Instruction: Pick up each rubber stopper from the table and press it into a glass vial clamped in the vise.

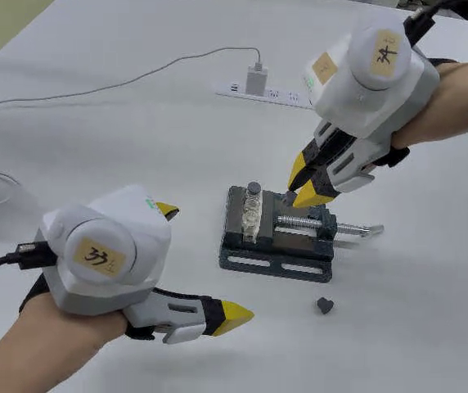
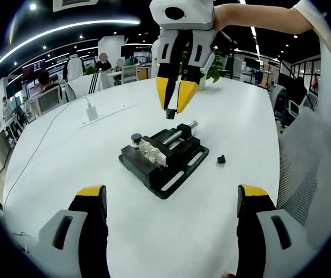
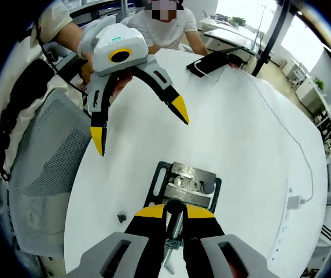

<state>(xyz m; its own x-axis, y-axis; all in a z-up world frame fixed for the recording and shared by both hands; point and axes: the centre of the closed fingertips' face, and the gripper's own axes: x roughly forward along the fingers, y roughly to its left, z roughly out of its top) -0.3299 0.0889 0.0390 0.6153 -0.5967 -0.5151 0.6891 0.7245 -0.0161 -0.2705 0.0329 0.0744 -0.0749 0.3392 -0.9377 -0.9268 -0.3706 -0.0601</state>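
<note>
Above the screw side of the black metal bench vise (image 1: 276, 246), which stands about the middle of the white tabletop (image 1: 136, 131), the right gripper (image 1: 295, 195) hangs with its yellow-tipped jaws clenched on a small dark rubber stopper (image 2: 169, 114). The stopper is clear of the vise and not yet over the clear glass vials (image 1: 252, 216) clamped in a short row between the vise's jaws. The vial toward the far edge of the tabletop already wears a dark stopper (image 1: 254, 188). In the right gripper view the others look open-mouthed, though their count is hard to tell.

To do this step well, the held stopper should first be brought square over an open mouth, with the right gripper view used to centre it. It should then go straight down along the vial's axis, since a tilted push could wedge the stopper crooked or lever the glass against the vise. Firm, steady pressure seems wiser than a jab.

The left gripper (image 2: 171, 194) hovers toward the near edge with its jaws spread wide and nothing between them. It is well placed to steady the vise base if that slides. One more loose dark stopper (image 1: 325, 305) lies on the tabletop just on the near side of the vise.
</note>
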